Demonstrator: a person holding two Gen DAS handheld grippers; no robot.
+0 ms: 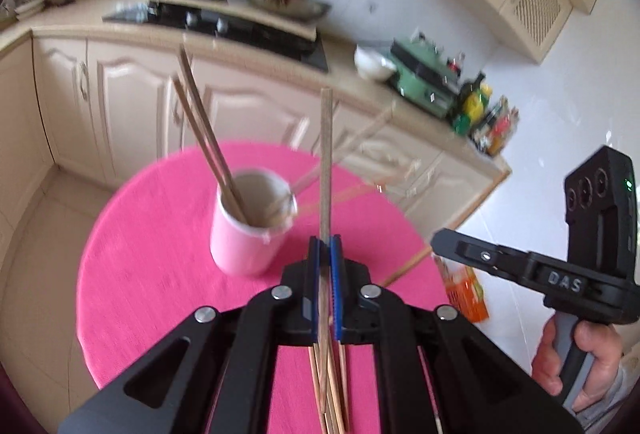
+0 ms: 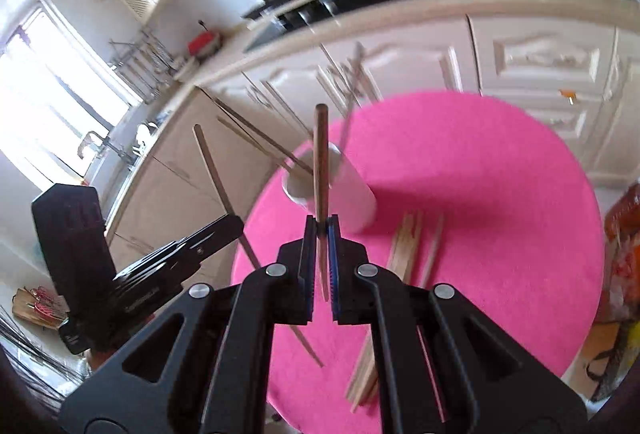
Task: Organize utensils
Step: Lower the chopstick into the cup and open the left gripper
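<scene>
A white cup (image 1: 244,234) stands on the round pink table (image 1: 160,258) with several chopsticks leaning in it. My left gripper (image 1: 325,240) is shut on one wooden chopstick (image 1: 326,161) that points up, just right of the cup. Loose chopsticks (image 1: 330,386) lie on the table under it. My right gripper (image 2: 322,224) is shut on a darker chopstick (image 2: 321,161), held upright in front of the cup (image 2: 340,189). More loose chopsticks (image 2: 400,258) lie right of it. The other gripper shows in each view, at the right (image 1: 440,238) and at the left (image 2: 232,224).
Cream kitchen cabinets (image 1: 132,97) and a counter with a stove (image 1: 224,17), pots, a white bowl (image 1: 374,63) and a green appliance (image 1: 424,73) stand behind the table. An orange packet (image 1: 466,290) lies at the table's right edge. A window (image 2: 44,101) is at the left.
</scene>
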